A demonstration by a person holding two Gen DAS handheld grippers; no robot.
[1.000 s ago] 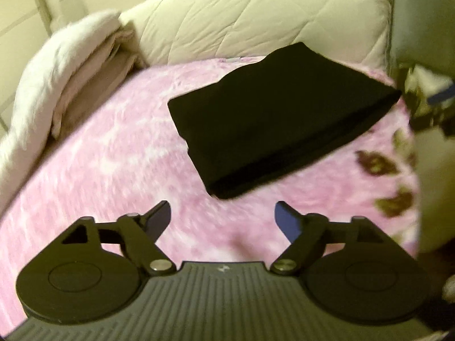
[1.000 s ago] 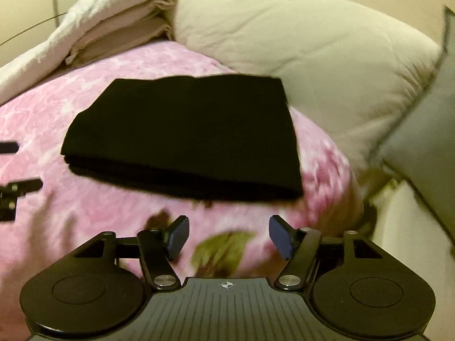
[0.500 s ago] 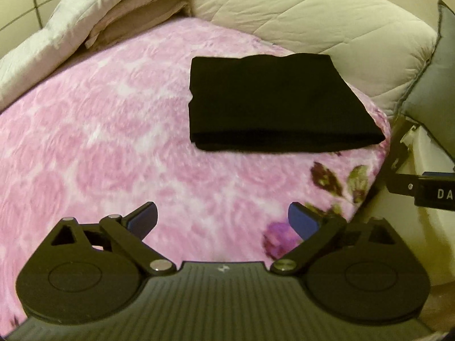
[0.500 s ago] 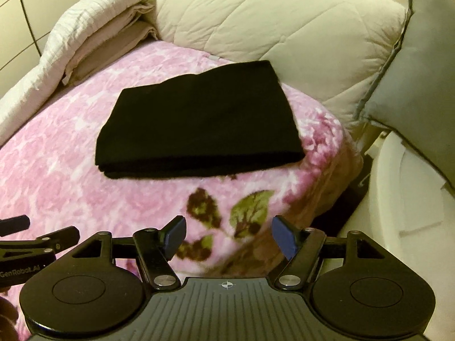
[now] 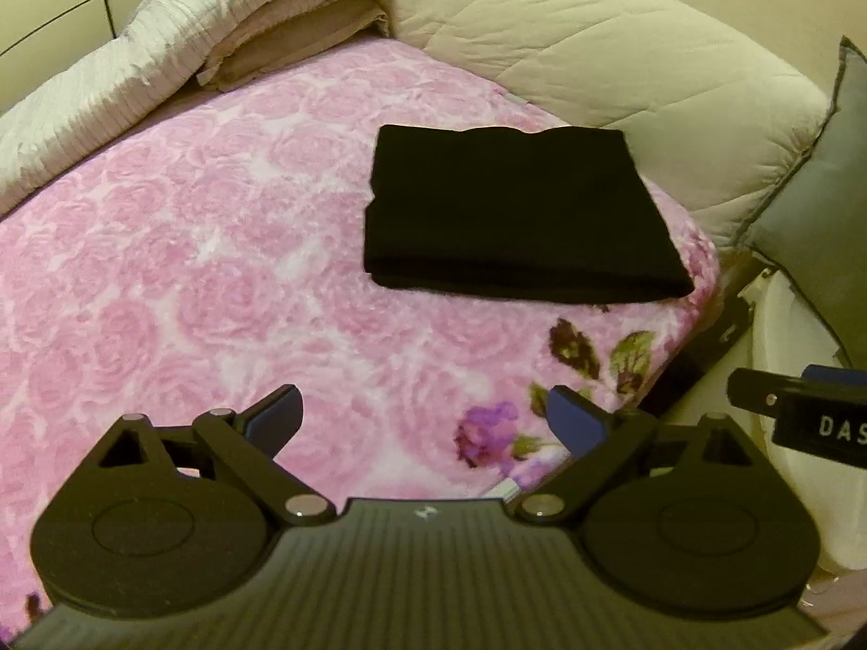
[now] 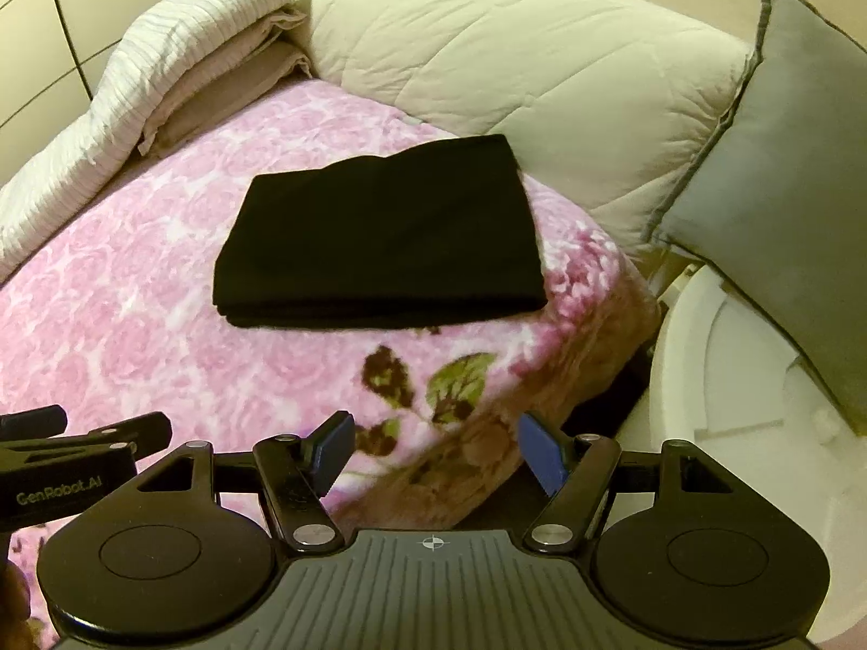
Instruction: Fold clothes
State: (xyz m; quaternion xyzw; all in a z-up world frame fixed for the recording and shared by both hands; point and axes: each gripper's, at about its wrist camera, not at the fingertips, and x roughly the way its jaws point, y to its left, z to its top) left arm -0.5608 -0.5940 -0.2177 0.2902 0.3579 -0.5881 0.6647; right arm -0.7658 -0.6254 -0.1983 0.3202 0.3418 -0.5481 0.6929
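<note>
Item 1: black folded garment (image 5: pixel 515 216), one piece, layered edges showing along its near side. It lies flat on the pink rose-print blanket (image 5: pixel 189 271), toward the bed's far right corner, at about 12 o'clock from the right gripper and 1 o'clock from the left gripper; neither gripper touches it.

Item 2: left gripper (image 5: pixel 425 422), one. Fingers spread wide, nothing between them; only blanket shows beneath.

Item 3: right gripper (image 6: pixel 433 449), one. Fingers spread apart, nothing between them, hanging over the blanket's drooping edge.

Item 4: cream quilted duvet (image 6: pixel 515 54), one, bunched behind the garment at 12 to 1 o'clock.

Item 5: stack of folded bedding (image 5: pixel 244 16), one pile, white ribbed layer over beige layers, at 10 to 11 o'clock.

Item 6: grey cushion (image 6: pixel 785 162), one, at 2 o'clock.

View differences: the right wrist view alone shows most of the cushion, the white rounded object (image 6: pixel 731 379) beside the bed at 3 o'clock, and the left gripper's side at 9 o'clock. The left wrist view alone shows the wide open stretch of blanket at 9 o'clock and part of the right gripper at 3 o'clock.
</note>
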